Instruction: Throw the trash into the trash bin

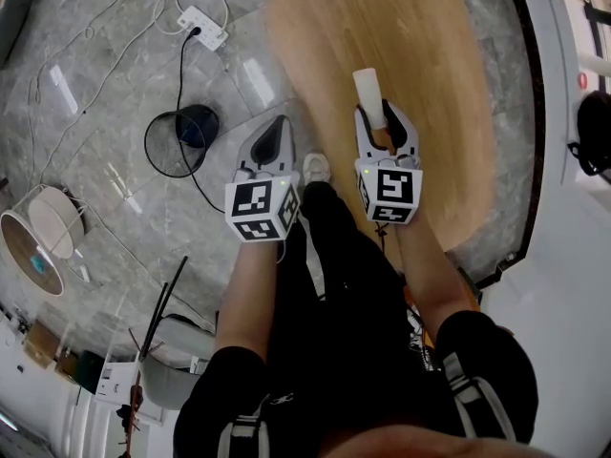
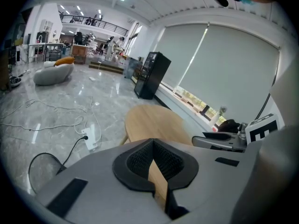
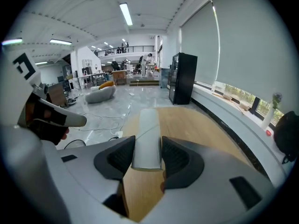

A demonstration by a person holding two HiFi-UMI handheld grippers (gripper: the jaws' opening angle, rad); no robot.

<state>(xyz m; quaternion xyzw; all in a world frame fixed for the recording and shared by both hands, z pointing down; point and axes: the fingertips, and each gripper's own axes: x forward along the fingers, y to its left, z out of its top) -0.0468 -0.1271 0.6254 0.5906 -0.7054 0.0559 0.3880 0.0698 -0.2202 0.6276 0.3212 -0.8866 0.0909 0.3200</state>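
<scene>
The trash point(image 1: 370, 98), a pale, smooth, elongated piece with a blunt far end, is pinched near its base between the dark ribbed pads of the right gripper point(image 1: 386, 122). Its long axis is laid along the line of the jaws, so that it points forward and away from the person, out over the table point(image 1: 430, 55). In the right gripper view the two pads are seen pressed against its sides, and its lower end is cut straight across just behind them. Whether it is a cup, a tube or a folded wrapper cannot be made out. The table is an oval of light wood with a fine grain, and its far edge is cut off at the top of the head view. The left gripper point(image 1: 277, 132) is held beside the right one, with its jaws pressed together at the tips and nothing between them. Only a thin wedge of wood is seen through the slot behind them in the left gripper view. The trash bin point(image 1: 179, 143), a round black wire basket, stands on the glossy grey stone floor point(image 1: 95, 93), well to the left of the table. Something dark is seen inside it but cannot be identified. A white power strip point(image 1: 202, 27) lies beyond the bin, and a black cable point(image 1: 186, 84) is run from it past the rim.
</scene>
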